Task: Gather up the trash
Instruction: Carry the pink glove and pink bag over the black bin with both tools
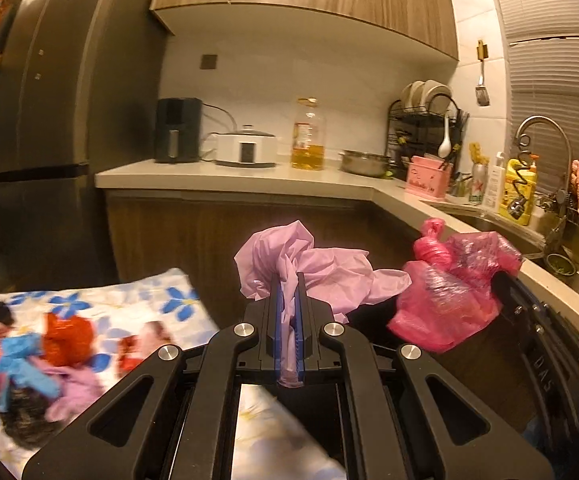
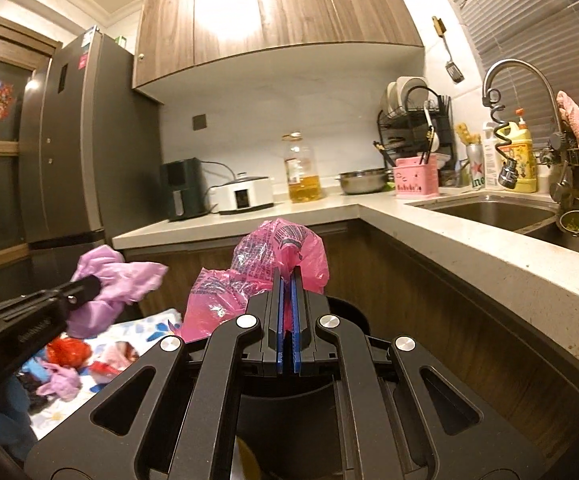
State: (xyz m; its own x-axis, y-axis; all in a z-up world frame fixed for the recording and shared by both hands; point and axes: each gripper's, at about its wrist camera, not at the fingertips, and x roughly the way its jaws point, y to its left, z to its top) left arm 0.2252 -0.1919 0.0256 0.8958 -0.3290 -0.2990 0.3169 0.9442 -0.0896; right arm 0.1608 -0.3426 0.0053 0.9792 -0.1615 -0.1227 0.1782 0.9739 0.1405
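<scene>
A lilac bag (image 1: 289, 264) is clamped in the left tool (image 1: 288, 280), a pink bag with blurred, unreadable print (image 2: 265, 264) in the right tool (image 2: 288, 276), above a black bin (image 2: 349, 312). More scraps (image 1: 29, 352) are piled on the flowered table (image 1: 161, 292) at near left. One oil bottle (image 2: 303, 170) is seen on the far counter (image 2: 249, 220).

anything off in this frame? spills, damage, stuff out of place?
No spills or damage visible. Only oddity: crumpled bags and scraps heaped on the floral cloth, uncollected. Left gripper pinches a lilac bag, right gripper a pink bag.
</scene>
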